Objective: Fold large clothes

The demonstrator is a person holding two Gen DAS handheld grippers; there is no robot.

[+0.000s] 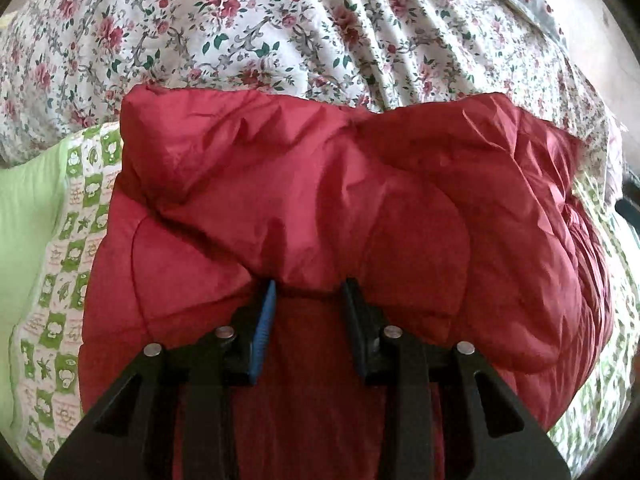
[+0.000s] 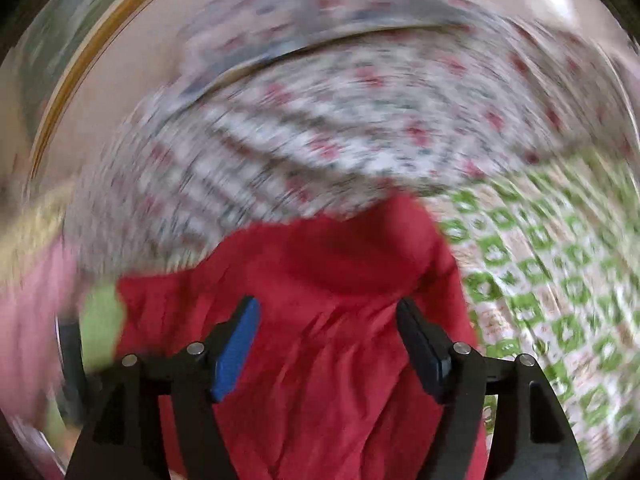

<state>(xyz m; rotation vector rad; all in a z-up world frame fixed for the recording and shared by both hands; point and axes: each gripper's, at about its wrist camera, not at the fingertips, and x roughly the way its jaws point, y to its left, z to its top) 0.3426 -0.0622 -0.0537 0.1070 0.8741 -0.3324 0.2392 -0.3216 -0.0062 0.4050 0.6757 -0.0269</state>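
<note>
Jacket (image 1: 340,200) edge is pinched in your left gripper (image 1: 310,284); right gripper (image 2: 326,308) gapes wide above it, gripping nothing; floral bedding (image 1: 280,32) lies beyond.

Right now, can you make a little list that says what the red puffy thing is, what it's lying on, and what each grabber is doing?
garment: red quilted jacket, bunched up
lying on: green-patterned sheet
behind it: rose-print bedding
left gripper: pinching a fold of the jacket
right gripper: jaws wide, above the jacket, nothing gripped
right view: blurred
</note>
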